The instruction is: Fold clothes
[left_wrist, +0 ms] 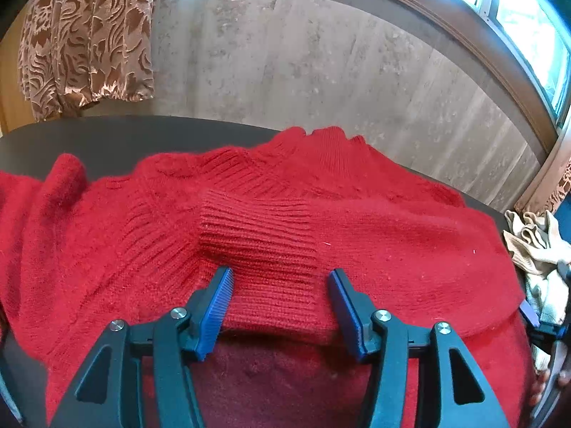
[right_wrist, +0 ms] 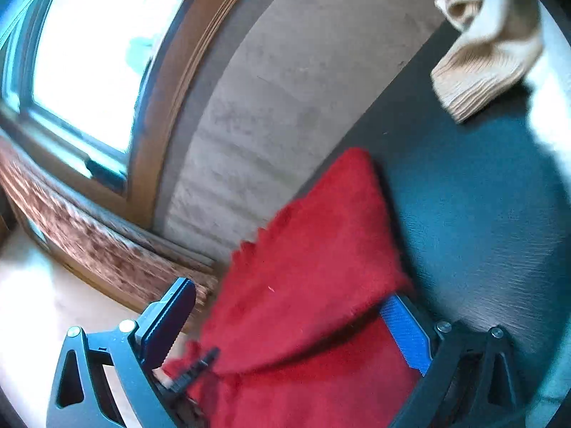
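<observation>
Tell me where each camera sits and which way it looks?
Left wrist: sits on the open left gripper, facing across the red sweater toward the wall; a hand shows at right.
Right wrist: sits on the open right gripper, tilted, facing the window.
Shared: sweater, beige garment, dark table.

The left two-finger gripper [left_wrist: 280, 289] was built of dark, matte plastic arms with triangular cut-outs, each arm pinned by round silver screws. Its fingers [left_wrist: 217, 306] carried bright blue pads with fine ribbing on the inner faces. The right two-finger gripper [right_wrist: 292, 324] matched it: the same dark frame, silver screw heads and cut-outs, one blue ribbed pad [right_wrist: 407, 335] showing plainly, the other finger seen from its dark back. A short black toothed strip sat near its base.
</observation>
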The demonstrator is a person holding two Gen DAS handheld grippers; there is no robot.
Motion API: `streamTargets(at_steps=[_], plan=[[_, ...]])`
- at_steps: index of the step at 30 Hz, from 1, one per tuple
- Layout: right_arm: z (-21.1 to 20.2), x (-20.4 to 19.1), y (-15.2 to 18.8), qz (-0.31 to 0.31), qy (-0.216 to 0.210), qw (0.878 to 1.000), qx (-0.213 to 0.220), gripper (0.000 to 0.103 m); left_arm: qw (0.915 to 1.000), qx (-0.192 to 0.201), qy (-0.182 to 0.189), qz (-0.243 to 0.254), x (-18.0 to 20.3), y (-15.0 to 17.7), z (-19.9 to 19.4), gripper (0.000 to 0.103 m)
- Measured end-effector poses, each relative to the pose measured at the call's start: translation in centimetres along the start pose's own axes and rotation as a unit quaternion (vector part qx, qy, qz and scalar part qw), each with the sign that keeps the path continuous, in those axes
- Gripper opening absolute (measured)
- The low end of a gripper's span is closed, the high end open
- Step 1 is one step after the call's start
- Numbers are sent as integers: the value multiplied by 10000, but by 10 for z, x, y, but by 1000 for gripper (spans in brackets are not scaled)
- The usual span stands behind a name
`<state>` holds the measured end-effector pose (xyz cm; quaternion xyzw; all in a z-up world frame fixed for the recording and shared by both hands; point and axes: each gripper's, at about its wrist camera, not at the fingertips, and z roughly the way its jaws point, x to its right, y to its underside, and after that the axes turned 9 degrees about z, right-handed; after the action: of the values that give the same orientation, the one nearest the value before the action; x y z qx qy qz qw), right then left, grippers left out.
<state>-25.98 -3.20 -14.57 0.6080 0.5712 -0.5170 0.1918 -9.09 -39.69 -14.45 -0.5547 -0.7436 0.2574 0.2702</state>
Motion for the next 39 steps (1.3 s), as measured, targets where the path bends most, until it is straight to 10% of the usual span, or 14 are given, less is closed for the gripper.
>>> streamTargets(at_steps=[8,16,23,28,39], plan=[[-7,-45,-12,-1728,1153,9777,-305,103,10000,29,-8,-2,1,2,-1,57],[102,-87,-21,-2736,1280,9439,-1335,103,9999,73,107,-84,-3,0,-2,57],[143,-63,-18,-3225,2650,9055,-765,103,9989,164,339,-277,-12,1,-3,57],[142,-62,-20,-3227,2634,9059,-760,103,9929,323,817,-803,-33,6,-18,55],[148,-69,-14,-3344,2727,8990,-742,103,9970,405,643,124,-13,-21,-27,57]])
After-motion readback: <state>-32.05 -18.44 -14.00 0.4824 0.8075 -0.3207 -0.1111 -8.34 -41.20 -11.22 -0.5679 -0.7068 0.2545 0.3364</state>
